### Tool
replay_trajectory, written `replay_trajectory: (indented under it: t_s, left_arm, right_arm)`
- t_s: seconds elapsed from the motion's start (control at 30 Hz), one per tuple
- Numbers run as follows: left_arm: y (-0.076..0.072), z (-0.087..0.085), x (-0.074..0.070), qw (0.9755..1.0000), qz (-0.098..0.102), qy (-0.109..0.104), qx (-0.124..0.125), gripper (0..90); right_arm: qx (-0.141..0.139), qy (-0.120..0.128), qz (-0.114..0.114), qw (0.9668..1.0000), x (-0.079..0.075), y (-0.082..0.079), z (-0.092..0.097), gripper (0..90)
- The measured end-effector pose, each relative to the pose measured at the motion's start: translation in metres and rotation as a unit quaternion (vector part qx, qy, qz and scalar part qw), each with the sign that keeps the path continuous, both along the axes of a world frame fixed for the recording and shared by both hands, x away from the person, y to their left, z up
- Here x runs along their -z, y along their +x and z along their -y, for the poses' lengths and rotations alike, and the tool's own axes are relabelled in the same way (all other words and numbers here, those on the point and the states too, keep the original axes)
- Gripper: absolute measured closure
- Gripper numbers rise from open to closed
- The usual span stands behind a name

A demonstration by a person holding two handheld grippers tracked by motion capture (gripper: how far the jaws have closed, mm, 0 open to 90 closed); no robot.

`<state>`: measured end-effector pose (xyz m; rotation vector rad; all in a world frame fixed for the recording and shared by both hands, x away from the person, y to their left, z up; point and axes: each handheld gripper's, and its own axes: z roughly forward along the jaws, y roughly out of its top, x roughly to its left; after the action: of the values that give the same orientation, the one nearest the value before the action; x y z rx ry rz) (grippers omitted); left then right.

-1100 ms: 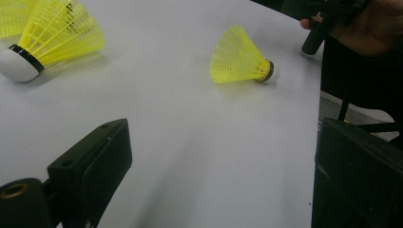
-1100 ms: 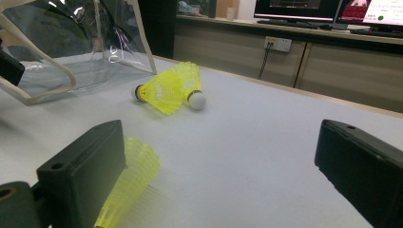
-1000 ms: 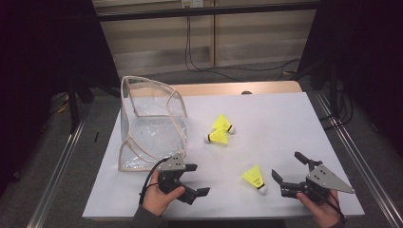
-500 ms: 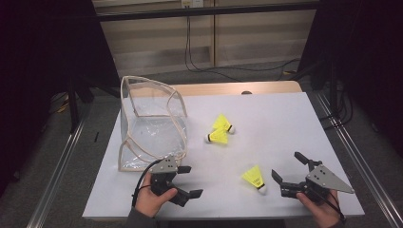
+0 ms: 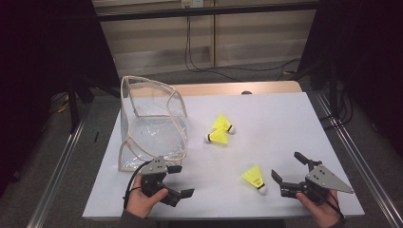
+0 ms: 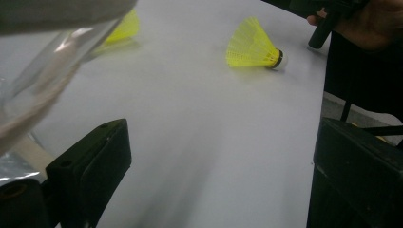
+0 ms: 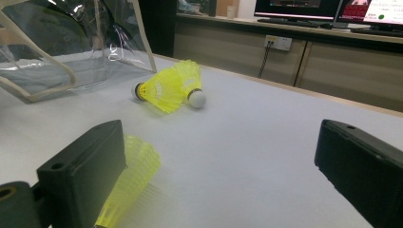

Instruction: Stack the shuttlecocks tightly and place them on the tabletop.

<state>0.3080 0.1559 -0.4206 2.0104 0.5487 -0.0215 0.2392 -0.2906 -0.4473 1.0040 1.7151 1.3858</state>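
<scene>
Right gripper (image 5: pixel 291 171) low over tabletop (image 5: pixel 285 123) near front right corner, fingers spread wide, nothing between them. Nearest shuttlecock (image 5: pixel 253 177) on its side, just left of them, apart. Left gripper (image 5: pixel 180 181) beside clear bag (image 5: pixel 152 123), fingers spread, empty, aimed across tabletop. Two more shuttlecocks (image 5: pixel 220 131) touching, mid-tabletop.

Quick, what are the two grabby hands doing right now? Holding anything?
Left hand-held gripper: open, holding nothing, near the clear bag.
Right hand-held gripper: open, holding nothing, beside a yellow shuttlecock.
</scene>
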Motion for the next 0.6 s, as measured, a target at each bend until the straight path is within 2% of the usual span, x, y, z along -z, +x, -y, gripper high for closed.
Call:
replay_trajectory:
  t_s: [0.6]
  left_arm:
    - [0.003,-0.025,0.000,0.9996,0.012,-0.002,-0.027,4.5]
  right_arm:
    - [-0.002,-0.002,0.000,1.0000,0.000,0.000,-0.001,2.3]
